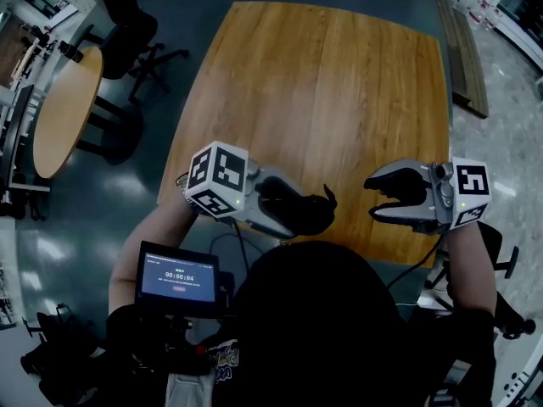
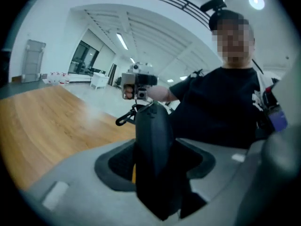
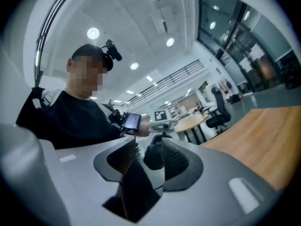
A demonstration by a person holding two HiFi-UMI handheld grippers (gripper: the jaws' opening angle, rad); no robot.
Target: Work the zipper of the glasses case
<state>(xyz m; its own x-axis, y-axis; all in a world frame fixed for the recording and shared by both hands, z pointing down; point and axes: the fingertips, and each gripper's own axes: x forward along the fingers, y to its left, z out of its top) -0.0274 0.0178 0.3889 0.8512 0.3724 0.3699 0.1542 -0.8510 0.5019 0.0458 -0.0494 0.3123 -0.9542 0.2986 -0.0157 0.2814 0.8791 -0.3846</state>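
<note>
Room: big bright office hall, strip lights and round lamps overhead, glass walls at the side, grey floor.
Left jaws: and the left gripper point(image 2: 154, 166) has it. Both pads are clamped on the flanks of the glasses case point(image 2: 151, 126), with the jaws standing wide because the case fills the whole gap.
Case: black shell, narrow edge to the left gripper view, running away from the camera. A small dark clip loop point(image 2: 123, 119) hangs at its far end. The zip can't be made out on the dark shell.
Where it is: carried in the left jaws over the near edge of the tabletop point(image 1: 339, 83), just in front of the person's chest.
Right jaws: right gripper point(image 1: 380, 197) is parted, ribbed pads bare, nothing gripped. It faces the case's free end, near it but with a gap between them in the head view.
Line-up: the two grippers point at each other. In the right gripper view the case's dark tip shows through the gap between the jaws.
Cubes: marker cube point(image 1: 216, 179) on the left gripper, another marker cube point(image 1: 469, 192) on the right.
Person: black top, and a small screen point(image 1: 178, 280) glowing blue by the left forearm.
Further out: the wooden tabletop stretches away bare, with a round table point(image 1: 64, 108) and an office chair point(image 1: 127, 32) off to the left.
</note>
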